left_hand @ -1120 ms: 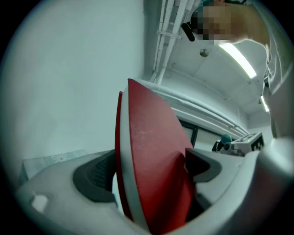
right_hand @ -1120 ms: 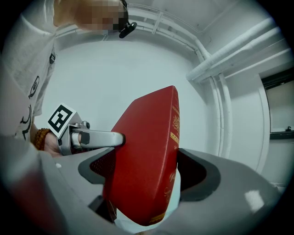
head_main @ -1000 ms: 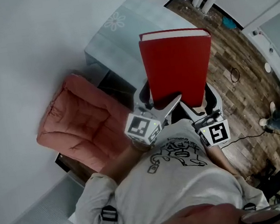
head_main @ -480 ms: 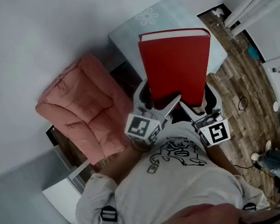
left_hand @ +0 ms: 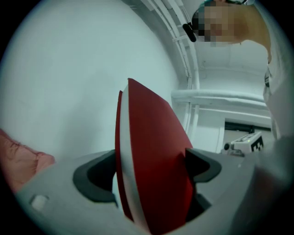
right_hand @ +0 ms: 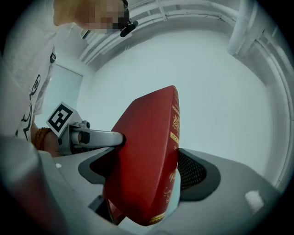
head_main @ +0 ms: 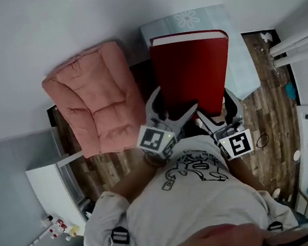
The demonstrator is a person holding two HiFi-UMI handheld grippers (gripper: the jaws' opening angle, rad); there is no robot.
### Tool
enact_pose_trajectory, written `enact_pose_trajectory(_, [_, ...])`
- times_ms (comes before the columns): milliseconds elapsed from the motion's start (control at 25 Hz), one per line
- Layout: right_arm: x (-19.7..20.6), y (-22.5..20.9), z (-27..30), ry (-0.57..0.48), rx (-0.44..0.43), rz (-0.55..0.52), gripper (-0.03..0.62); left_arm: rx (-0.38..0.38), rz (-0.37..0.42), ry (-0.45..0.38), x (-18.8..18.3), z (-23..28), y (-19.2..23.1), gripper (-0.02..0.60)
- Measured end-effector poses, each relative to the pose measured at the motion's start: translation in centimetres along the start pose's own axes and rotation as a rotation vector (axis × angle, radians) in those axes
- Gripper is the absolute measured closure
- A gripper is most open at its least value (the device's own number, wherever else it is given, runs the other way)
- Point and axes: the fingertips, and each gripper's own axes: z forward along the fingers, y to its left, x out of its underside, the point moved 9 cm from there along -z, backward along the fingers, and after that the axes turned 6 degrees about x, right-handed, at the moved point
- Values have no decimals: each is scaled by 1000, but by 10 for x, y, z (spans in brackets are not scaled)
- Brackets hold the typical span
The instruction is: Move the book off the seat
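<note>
Partly, red book [head_main: 192, 71] hides left tongs [head_main: 175, 111]; right tongs [head_main: 217, 114] likewise.

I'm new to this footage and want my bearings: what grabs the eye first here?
A big red book dominates the centre of the head view, held out in front of the person, with the left gripper and right gripper each clamped on its near edge. To its left lies a pink cushioned seat, and behind it a pale blue top with a flower motif.
</note>
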Motion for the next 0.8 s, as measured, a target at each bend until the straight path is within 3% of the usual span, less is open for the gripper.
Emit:
enact_pose_trajectory(520, [5, -23, 13, 17, -249, -17, 174, -237, -14, -64, 14, -7, -22, 121])
enact_pose_trajectory(800, [10, -16, 29, 31, -315, -21, 178, -286, -14, -76, 17, -18, -10, 121])
